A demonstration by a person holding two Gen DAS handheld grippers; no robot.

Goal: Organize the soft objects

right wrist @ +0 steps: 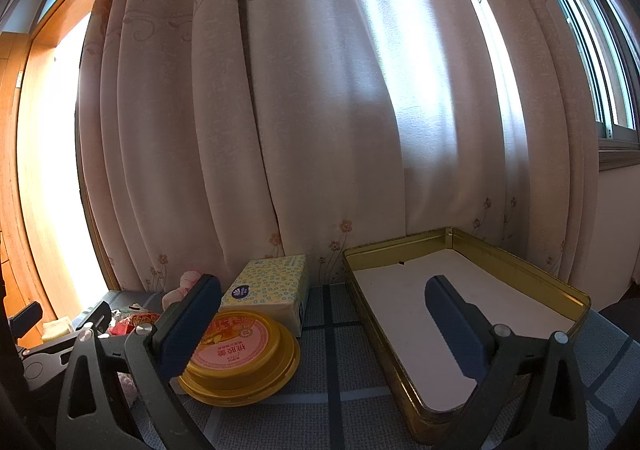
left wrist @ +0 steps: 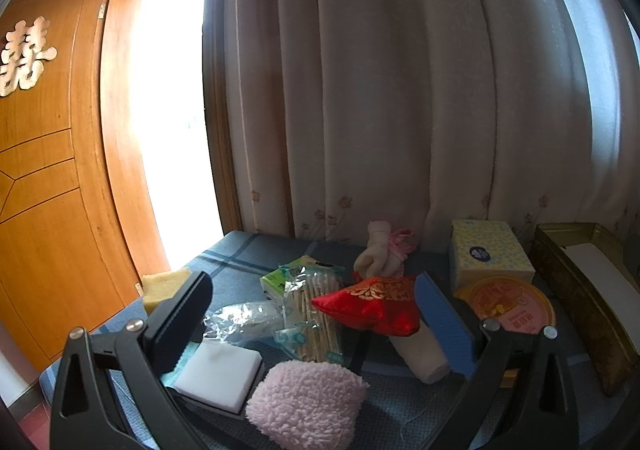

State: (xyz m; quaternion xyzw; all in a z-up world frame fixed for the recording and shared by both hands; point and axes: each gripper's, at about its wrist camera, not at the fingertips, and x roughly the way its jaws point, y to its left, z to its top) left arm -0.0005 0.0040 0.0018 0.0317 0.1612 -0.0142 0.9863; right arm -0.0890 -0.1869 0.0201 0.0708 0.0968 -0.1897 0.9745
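At the bottom of the left wrist view, the left gripper (left wrist: 316,314) hovers with its tongs spread wide over a heap of soft things on the blue checked tablecloth (left wrist: 240,262): a pink fluffy pad (left wrist: 308,406) lowest in the frame, a white sponge block (left wrist: 218,374) to its left, a red embroidered pouch (left wrist: 370,306) at the centre, a packet of cotton swabs (left wrist: 316,314) beside it. Nothing is pinched. I judge that sorting has barely begun, since the gold tin tray (right wrist: 404,366) at the lower right of the right wrist view holds only its white liner. The right gripper (right wrist: 320,324) hangs level before that tray, tongs also spread and empty, one finger over the yellow round tub (right wrist: 244,362), the other over the liner. The next move likely calls for lowering the left gripper onto one soft piece, the pouch or pad, and closing gently.
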